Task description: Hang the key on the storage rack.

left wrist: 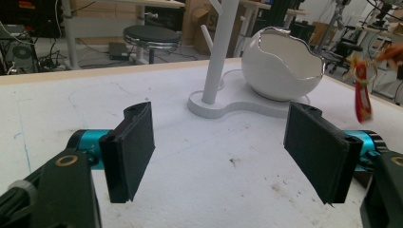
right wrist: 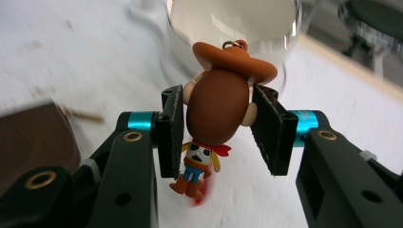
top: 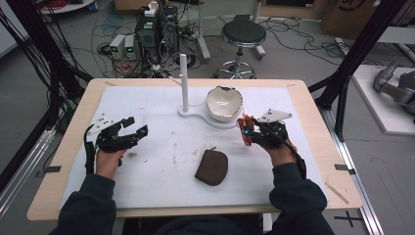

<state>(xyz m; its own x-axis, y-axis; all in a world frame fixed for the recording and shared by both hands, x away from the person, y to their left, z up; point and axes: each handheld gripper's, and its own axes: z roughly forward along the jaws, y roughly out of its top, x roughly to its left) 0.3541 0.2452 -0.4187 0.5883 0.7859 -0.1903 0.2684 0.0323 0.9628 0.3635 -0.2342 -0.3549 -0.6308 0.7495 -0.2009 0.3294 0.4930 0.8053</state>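
White sheeting covers the wooden tabletop [top: 63,161], with cables, electronics and a round stool [top: 243,34] on the floor beyond its far edge.

At the right of the high view, the right gripper [top: 252,132] is pinching a small cowboy figurine keychain [right wrist: 217,111]. In the right gripper view the two black jaws press on either side of the figure's large brown head, its orange-brown hat and a small metal ring sit just above the pads, and the little body with red neckerchief, blue trousers and brown boots hangs below them, clear of the white sheet. The figurine is seen from behind. Just beyond the jaws and the hat lies the open mouth of a white eggshell-shaped bowl [right wrist: 228,23], which stands on the flat base of a white peg stand [top: 184,81]. In the high view the bowl is just ahead of this gripper and a little to its left.

A brown zipped pouch [top: 212,167] lies on the sheet nearer the person, to the left of the right gripper and between the two hands.

The left gripper [left wrist: 221,147] rests low over the sheet at the left, jaws spread wide with nothing between them, pointing toward the stand and bowl, which are well apart from it. The red figurine shows small at the far right of its view.
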